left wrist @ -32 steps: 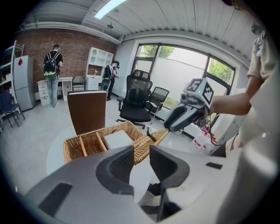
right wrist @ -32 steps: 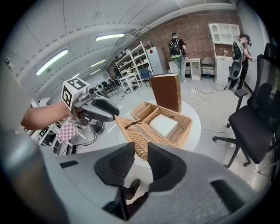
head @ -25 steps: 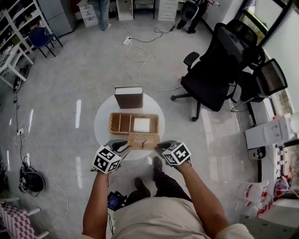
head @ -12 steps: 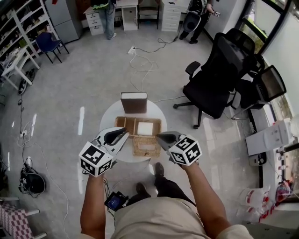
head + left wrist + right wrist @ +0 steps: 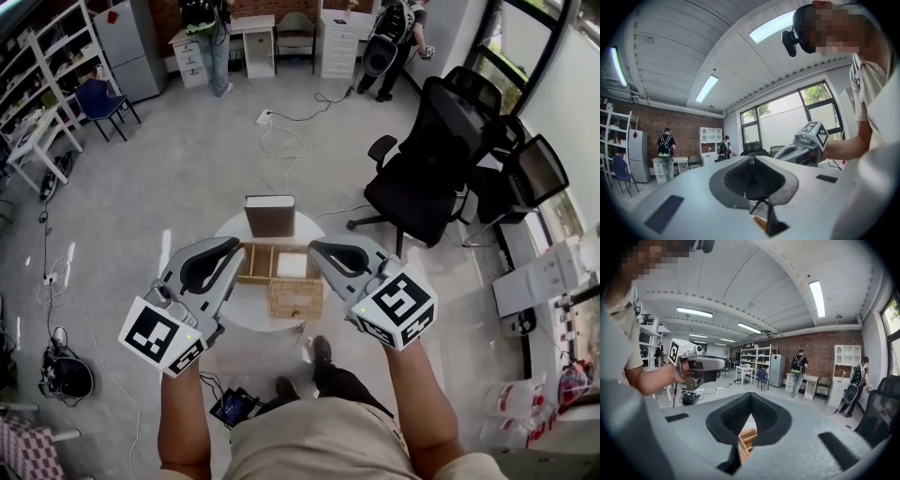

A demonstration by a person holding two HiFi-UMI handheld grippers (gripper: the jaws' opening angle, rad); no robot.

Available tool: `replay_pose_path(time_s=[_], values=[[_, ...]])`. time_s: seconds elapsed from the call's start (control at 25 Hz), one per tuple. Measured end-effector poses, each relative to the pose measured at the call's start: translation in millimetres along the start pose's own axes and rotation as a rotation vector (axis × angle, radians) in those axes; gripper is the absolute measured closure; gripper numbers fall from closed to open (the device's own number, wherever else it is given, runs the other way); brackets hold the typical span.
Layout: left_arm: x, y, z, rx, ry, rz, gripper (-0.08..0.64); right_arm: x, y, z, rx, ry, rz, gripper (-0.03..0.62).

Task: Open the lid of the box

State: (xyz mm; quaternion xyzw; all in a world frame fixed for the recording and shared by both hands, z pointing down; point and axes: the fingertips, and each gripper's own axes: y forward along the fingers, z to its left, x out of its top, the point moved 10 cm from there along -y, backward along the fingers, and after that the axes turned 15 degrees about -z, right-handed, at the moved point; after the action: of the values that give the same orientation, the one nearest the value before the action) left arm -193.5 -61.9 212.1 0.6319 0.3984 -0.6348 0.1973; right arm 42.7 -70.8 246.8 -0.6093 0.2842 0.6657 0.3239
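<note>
Room: open office with a pale floor, loose cables and a black office chair (image 5: pixel 431 159) off to the right; I stand over a small round white surface (image 5: pixel 251 307).
Box: the wicker box (image 5: pixel 258 262) sits at the middle of the surface, its compartments showing from above.
Lid: the wicker lid (image 5: pixel 295 298) lies flat at the near edge, touching the box's near side, so I judge the opening done.
Other item: a brown box (image 5: pixel 270 216) stands at the far edge, apart from my work.
Left gripper (image 5: pixel 234 247): held high over the near left edge, looking out level across the room; its jaws have just been closing, and its own view shows the pads met with nothing between them.
Right gripper (image 5: pixel 316 248): clenched and empty too, high over the near right edge; below its pads I glimpse only wicker.
Why held so: both sit well clear of the surface, where neither can catch the lid or drag the box.
Next: I judge nothing remains to grasp.
</note>
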Motion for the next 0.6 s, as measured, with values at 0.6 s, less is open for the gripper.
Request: replay_pose_path(time_s=[0.6], values=[[60, -8, -13, -0.029, 0.117, -0.093, 0.529, 84, -8, 31, -0.022, -0.154, -0.061, 0.603]])
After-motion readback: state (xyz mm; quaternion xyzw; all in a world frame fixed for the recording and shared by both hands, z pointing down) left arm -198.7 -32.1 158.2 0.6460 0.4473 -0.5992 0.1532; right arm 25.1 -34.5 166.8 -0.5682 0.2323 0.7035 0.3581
